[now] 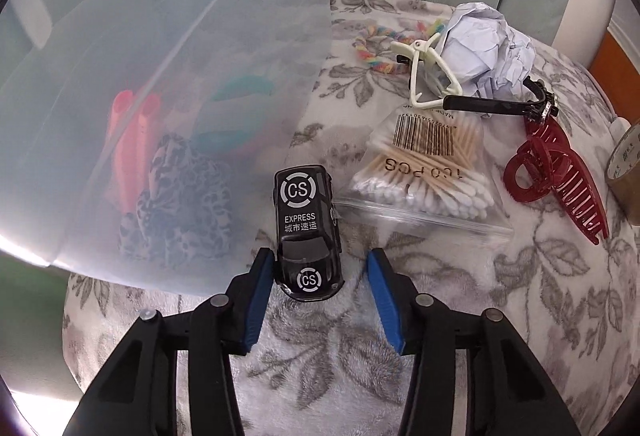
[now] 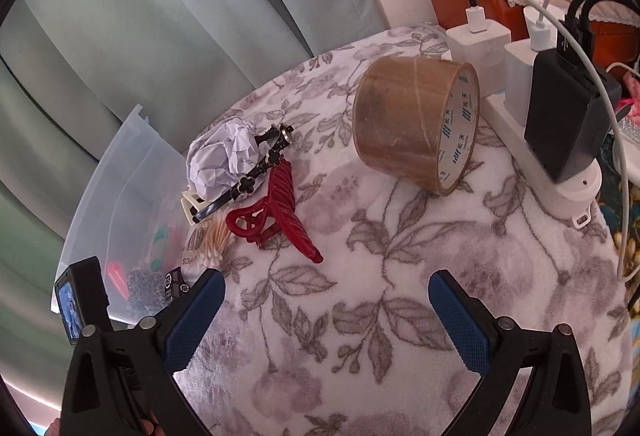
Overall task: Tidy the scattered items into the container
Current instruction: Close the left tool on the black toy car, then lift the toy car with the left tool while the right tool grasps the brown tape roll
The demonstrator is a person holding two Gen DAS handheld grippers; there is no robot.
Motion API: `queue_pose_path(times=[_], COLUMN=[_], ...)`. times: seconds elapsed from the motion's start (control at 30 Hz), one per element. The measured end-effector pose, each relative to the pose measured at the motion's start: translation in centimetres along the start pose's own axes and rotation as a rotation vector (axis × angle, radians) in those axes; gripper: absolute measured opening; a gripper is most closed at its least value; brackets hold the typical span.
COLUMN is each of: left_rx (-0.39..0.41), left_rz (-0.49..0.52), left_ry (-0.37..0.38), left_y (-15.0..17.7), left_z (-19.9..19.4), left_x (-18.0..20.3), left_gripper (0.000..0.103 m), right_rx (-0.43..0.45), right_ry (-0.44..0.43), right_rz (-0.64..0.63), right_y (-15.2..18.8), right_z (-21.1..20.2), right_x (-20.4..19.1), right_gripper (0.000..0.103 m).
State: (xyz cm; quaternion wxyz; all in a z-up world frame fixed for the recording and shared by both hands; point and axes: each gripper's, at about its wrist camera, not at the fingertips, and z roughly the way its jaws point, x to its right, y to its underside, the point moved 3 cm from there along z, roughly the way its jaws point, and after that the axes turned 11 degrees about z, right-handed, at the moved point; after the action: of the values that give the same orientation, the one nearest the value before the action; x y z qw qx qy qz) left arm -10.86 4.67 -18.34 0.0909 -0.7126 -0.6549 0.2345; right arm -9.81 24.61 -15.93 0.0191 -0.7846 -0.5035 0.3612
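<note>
A black toy van (image 1: 306,232) marked "CS EXPRESS" stands on the floral cloth, its near end between the open blue fingers of my left gripper (image 1: 320,262); the left pad (image 1: 260,288) touches or nearly touches it. The translucent plastic container (image 1: 168,108) stands just left, holding pink rollers, teal items and a leopard scrunchie (image 1: 184,204). A bag of cotton swabs (image 1: 428,172), a red hair claw (image 1: 560,176), a black hair clip (image 1: 504,104), a cream clip (image 1: 428,68), crumpled paper (image 1: 484,48) and a rainbow hair tie (image 1: 372,44) lie right. My right gripper (image 2: 326,284) is open and empty over the cloth.
A brown tape roll (image 2: 420,120) lies on its side at the back right of the table. A white power strip (image 2: 560,172) with chargers and cables runs along the right edge. Green curtains hang behind. The container (image 2: 116,192) sits at the table's left edge.
</note>
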Motion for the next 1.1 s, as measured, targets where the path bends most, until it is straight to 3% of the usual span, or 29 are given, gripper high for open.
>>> queue_pose_path(times=[0.17,0.63,0.9,1.1], left_rx=[0.014,0.027,0.038,0.039], left_rz=[0.006,-0.031,-0.038,-0.038], left_ry=[0.004,-0.042,-0.039,-0.034], left_y=[0.1,0.0,0.5,1.0], left_z=[-0.1,0.1,-0.2,-0.4], left_x=[-0.1,-0.4,-0.8,-1.2], left_gripper=[0.039,0.040,0.039,0.037], right_rx=[0.045,0.111,0.137,0.134], right_ry=[0.035,0.173,0.206,0.229], right_rz=[-0.008,0.042,0.067,0.105], right_y=[-1.5,-6.0,-7.1,-8.0], right_z=[0.2,3.7,5.1,6.2], right_x=[0.2,0.4,0.3,0.9], right_gripper=[0.103,0.103,0.101,0.091])
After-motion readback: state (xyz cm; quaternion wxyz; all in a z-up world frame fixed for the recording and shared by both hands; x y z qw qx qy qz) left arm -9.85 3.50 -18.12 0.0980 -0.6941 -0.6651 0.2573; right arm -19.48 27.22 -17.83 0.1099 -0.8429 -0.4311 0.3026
